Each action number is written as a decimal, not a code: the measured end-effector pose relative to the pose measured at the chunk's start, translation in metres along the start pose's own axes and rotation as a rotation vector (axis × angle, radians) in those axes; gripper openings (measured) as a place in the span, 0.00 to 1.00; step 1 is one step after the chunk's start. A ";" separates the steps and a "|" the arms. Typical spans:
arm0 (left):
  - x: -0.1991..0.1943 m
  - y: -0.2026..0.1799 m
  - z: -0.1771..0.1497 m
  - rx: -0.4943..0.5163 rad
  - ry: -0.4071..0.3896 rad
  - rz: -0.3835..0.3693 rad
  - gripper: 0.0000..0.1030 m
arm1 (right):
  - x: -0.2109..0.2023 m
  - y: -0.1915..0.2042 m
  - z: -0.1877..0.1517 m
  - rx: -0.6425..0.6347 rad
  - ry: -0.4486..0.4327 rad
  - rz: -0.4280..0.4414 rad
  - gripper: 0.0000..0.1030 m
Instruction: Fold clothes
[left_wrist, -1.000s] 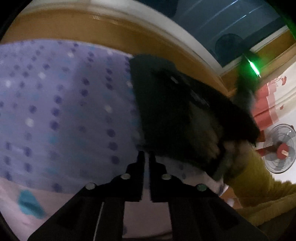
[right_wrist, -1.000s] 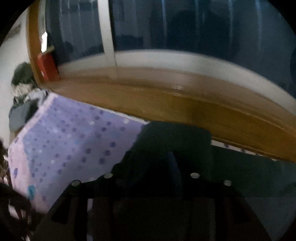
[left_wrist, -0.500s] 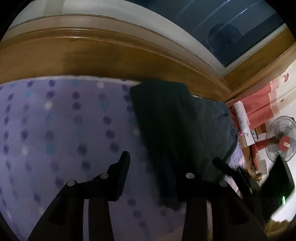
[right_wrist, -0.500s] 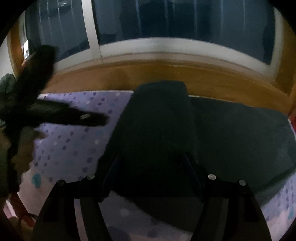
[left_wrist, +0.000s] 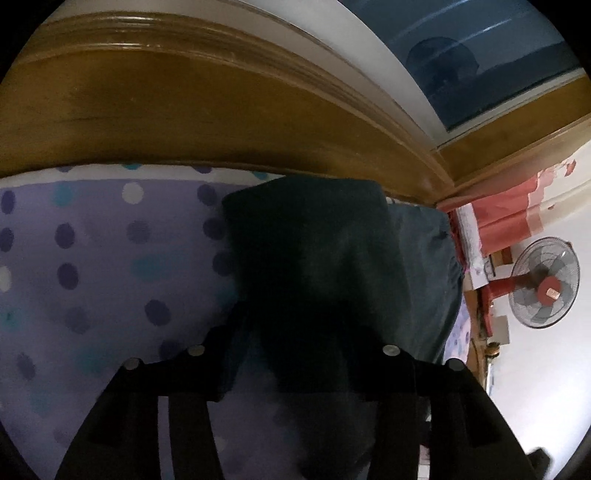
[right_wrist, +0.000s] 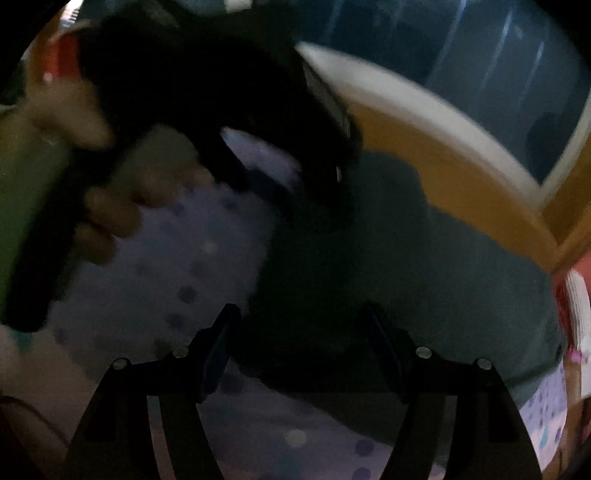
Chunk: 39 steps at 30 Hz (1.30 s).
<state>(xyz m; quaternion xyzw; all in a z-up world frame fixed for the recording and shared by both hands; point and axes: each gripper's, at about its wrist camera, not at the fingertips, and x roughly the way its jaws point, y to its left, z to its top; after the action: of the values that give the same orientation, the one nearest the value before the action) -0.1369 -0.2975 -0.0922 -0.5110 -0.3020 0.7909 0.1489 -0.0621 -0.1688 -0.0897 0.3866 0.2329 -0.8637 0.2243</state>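
A dark folded garment lies on the purple dotted bedsheet, its far edge near the wooden headboard. My left gripper is open, its jaws straddling the near end of the garment, low over it. In the right wrist view the garment spreads to the right across the bed. My right gripper is open over the garment's near left edge. The left gripper's body, held in a hand, crosses the upper left of that view, blurred.
A wooden headboard and a dark window run behind the bed. A red standing fan and pink curtain are at the right. The bed's right edge is near.
My left gripper opened from shut and moved in over the garment's near end. The right gripper also opened, let go of the garment, and swung right; the left gripper came into its view.
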 end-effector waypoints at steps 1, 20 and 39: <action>0.001 0.000 0.001 -0.001 -0.003 -0.004 0.50 | 0.005 -0.003 -0.002 0.024 0.005 0.002 0.69; -0.025 -0.094 0.006 0.147 -0.099 0.094 0.38 | -0.026 -0.090 -0.003 0.392 -0.098 0.255 0.24; 0.026 -0.202 0.022 0.301 -0.064 0.106 0.38 | -0.027 -0.192 -0.036 0.760 -0.159 0.455 0.24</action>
<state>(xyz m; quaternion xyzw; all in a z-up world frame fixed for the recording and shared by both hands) -0.1823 -0.1339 0.0232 -0.4727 -0.1575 0.8497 0.1722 -0.1345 0.0093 -0.0460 0.4151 -0.2096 -0.8438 0.2677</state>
